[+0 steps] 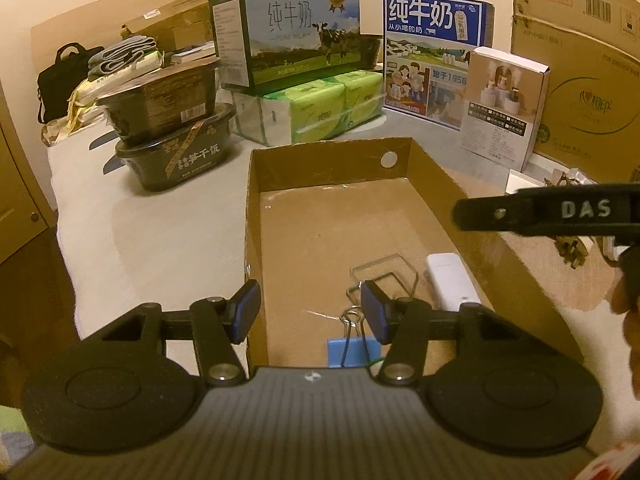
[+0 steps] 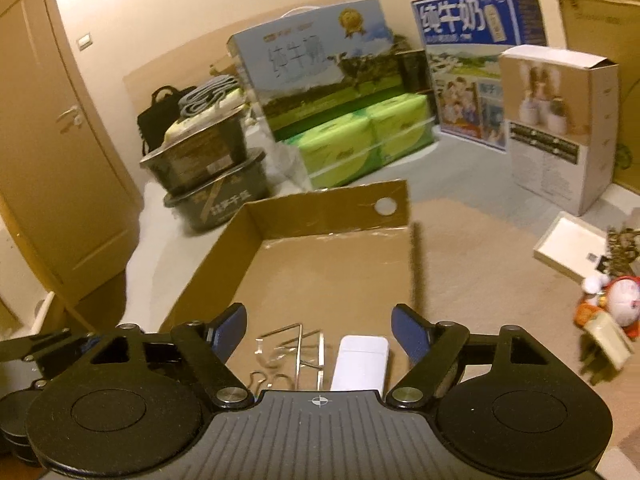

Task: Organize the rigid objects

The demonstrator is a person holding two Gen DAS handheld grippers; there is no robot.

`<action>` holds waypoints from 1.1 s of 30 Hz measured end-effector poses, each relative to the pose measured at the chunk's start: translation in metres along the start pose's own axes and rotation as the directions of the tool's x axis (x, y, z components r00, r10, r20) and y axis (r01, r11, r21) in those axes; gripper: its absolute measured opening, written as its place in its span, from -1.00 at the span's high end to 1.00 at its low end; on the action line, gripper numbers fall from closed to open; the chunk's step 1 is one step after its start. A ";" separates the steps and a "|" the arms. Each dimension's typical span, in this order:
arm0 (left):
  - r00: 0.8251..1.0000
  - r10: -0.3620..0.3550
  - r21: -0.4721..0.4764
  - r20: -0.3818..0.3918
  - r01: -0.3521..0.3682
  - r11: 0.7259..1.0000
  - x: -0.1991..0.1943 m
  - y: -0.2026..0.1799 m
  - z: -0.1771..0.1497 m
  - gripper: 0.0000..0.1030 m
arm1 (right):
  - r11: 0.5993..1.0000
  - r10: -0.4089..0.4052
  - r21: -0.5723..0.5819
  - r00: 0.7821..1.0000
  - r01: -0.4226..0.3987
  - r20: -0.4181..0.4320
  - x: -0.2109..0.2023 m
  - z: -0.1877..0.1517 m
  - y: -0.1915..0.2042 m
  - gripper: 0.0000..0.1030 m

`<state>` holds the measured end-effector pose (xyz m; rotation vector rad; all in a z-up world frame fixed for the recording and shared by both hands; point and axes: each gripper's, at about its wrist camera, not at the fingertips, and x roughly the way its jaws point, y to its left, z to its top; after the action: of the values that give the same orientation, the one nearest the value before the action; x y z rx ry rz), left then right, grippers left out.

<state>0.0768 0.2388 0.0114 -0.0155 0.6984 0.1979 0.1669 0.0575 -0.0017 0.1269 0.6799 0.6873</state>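
An open cardboard tray (image 1: 328, 160) lies on the pale surface. On its floor are a white rectangular device (image 1: 450, 276), a clear wire-framed hook (image 1: 384, 272) and a blue binder clip (image 1: 352, 350) with metal handles. My left gripper (image 1: 310, 312) hovers open over the tray's near left corner, its left pad above the wall, the clip just below its right pad. My right gripper (image 2: 320, 330) is open above the white device (image 2: 360, 360) and the hook (image 2: 292, 352), with its pads clear of both. One of its black fingers (image 1: 500, 212) reaches in from the right in the left wrist view.
Behind the tray stand two milk cartons (image 1: 296, 28) (image 1: 432, 52), green tissue packs (image 1: 320, 108), stacked black bowls (image 1: 172, 120) and a white product box (image 1: 504, 104). A large carton (image 1: 580, 80) is at the right. A flat white box (image 2: 572, 248) and a toy (image 2: 616, 300) lie right of the tray.
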 end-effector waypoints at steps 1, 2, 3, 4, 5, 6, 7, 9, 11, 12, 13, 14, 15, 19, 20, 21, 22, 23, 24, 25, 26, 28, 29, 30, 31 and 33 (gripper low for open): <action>1.000 0.000 -0.005 0.001 0.000 1.000 -0.002 -0.001 0.000 0.00 | 1.000 -0.014 -0.003 1.000 0.014 0.005 -0.005 -0.001 -0.001 -0.54; 1.000 0.000 -0.012 0.003 0.000 1.000 -0.005 -0.002 -0.001 -0.01 | 1.000 -0.023 -0.005 1.000 0.023 0.008 -0.010 -0.001 -0.003 -0.54; 1.000 0.000 -0.018 0.004 0.000 1.000 -0.008 -0.003 -0.001 -0.02 | 0.999 -0.032 -0.008 0.999 0.032 0.009 -0.016 -0.002 -0.006 -0.54; 1.000 -0.001 -0.024 0.005 0.001 1.000 -0.011 -0.004 -0.001 -0.02 | 0.999 -0.042 -0.009 0.999 0.042 0.011 -0.021 -0.003 -0.007 -0.54; 1.000 -0.003 -0.031 0.006 0.003 1.000 -0.014 -0.006 -0.002 -0.03 | 0.998 -0.054 -0.012 0.998 0.054 0.013 -0.027 -0.005 -0.009 -0.54; 1.000 -0.005 -0.036 0.007 0.005 0.999 -0.017 -0.008 -0.001 -0.04 | 0.998 -0.065 -0.014 0.998 0.065 0.015 -0.033 -0.007 -0.012 -0.54; 1.000 -0.006 -0.038 0.008 0.007 0.999 -0.020 -0.011 -0.001 -0.04 | 0.997 -0.076 -0.011 0.997 0.076 0.017 -0.039 -0.009 -0.014 -0.54; 1.000 -0.010 -0.044 0.011 0.011 0.999 -0.028 -0.017 -0.001 -0.04 | 0.996 -0.085 -0.004 0.996 0.085 0.018 -0.050 -0.012 -0.019 -0.54; 1.000 -0.018 -0.048 0.013 0.019 0.999 -0.035 -0.023 -0.001 -0.05 | 0.995 -0.101 -0.003 0.995 0.101 0.022 -0.061 -0.015 -0.023 -0.54; 1.000 -0.023 -0.052 0.015 0.023 0.998 -0.038 -0.027 -0.001 -0.07 | 0.994 -0.108 -0.003 0.994 0.108 0.024 -0.067 -0.017 -0.026 -0.54; 0.999 -0.031 -0.058 0.017 0.032 0.998 -0.042 -0.031 -0.002 -0.09 | 0.993 -0.115 -0.004 0.993 0.115 0.025 -0.073 -0.019 -0.028 -0.54; 0.999 -0.039 -0.063 0.018 0.040 0.997 -0.045 -0.035 -0.002 -0.12 | 0.992 -0.123 -0.007 0.992 0.123 0.025 -0.078 -0.021 -0.030 -0.54; 0.999 -0.045 -0.067 0.019 0.046 0.997 -0.048 -0.038 -0.003 -0.13 | 0.991 -0.133 -0.011 0.991 0.134 0.027 -0.084 -0.023 -0.033 -0.54; 0.998 -0.063 -0.072 0.020 0.064 0.995 -0.060 -0.056 -0.006 -0.14 | 0.986 -0.164 -0.009 0.986 0.164 0.032 -0.105 -0.031 -0.046 -0.54; 0.998 -0.067 -0.072 0.019 0.068 0.995 -0.062 -0.060 -0.006 -0.16 | 0.985 -0.171 -0.003 0.985 0.171 0.031 -0.109 -0.033 -0.050 -0.54; 0.997 -0.073 -0.071 0.019 0.074 0.995 -0.065 -0.065 -0.006 -0.19 | 0.984 -0.179 0.004 0.983 0.179 0.032 -0.114 -0.035 -0.055 -0.54; 0.997 -0.076 -0.068 0.019 0.078 0.995 -0.067 -0.070 -0.006 -0.21 | 0.982 -0.189 0.010 0.981 0.189 0.033 -0.119 -0.036 -0.059 -0.54; 0.997 -0.077 -0.067 0.019 0.078 0.995 -0.069 -0.075 -0.007 -0.26 | 0.980 -0.198 0.016 0.980 0.197 0.036 -0.124 -0.037 -0.063 -0.54; 0.997 -0.079 -0.066 0.018 0.080 0.995 -0.071 -0.080 -0.007 -0.31 | 0.979 -0.205 0.022 0.978 0.205 0.037 -0.129 -0.039 -0.067 -0.54; 0.996 -0.084 -0.066 0.018 0.085 0.994 -0.073 -0.085 -0.008 -0.32 | 0.977 -0.213 0.030 0.976 0.212 0.037 -0.134 -0.040 -0.072 -0.54; 0.996 -0.089 -0.068 0.018 0.090 0.994 -0.075 -0.089 -0.009 -0.33 | 0.975 -0.219 0.037 0.975 0.218 0.039 -0.139 -0.042 -0.076 -0.54; 0.995 -0.097 -0.069 0.015 0.097 0.993 -0.076 -0.098 -0.010 -0.36 | 0.972 -0.233 0.047 0.972 0.231 0.041 -0.148 -0.044 -0.084 -0.54; 0.995 -0.100 -0.066 0.014 0.101 0.993 -0.077 -0.104 -0.011 -0.39 | 0.970 -0.240 0.051 0.970 0.238 0.042 -0.153 -0.045 -0.088 -0.54; 0.995 -0.103 -0.063 0.014 0.104 0.993 -0.077 -0.108 -0.011 -0.44 | 0.968 -0.248 0.055 0.968 0.246 0.044 -0.157 -0.047 -0.092 -0.54; 0.994 -0.105 -0.060 0.015 0.106 0.993 -0.078 -0.112 -0.012 -0.45 | 0.966 -0.255 0.058 0.966 0.252 0.046 -0.161 -0.047 -0.096 -0.54; 0.994 -0.109 -0.051 0.018 0.110 0.993 -0.078 -0.122 -0.012 -0.46 | 0.961 -0.272 0.068 0.961 0.269 0.048 -0.167 -0.049 -0.104 -0.54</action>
<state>0.0334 0.1046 0.0456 -0.1014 0.6748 0.1108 0.0981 -0.1325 0.0165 0.1063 0.6485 0.3985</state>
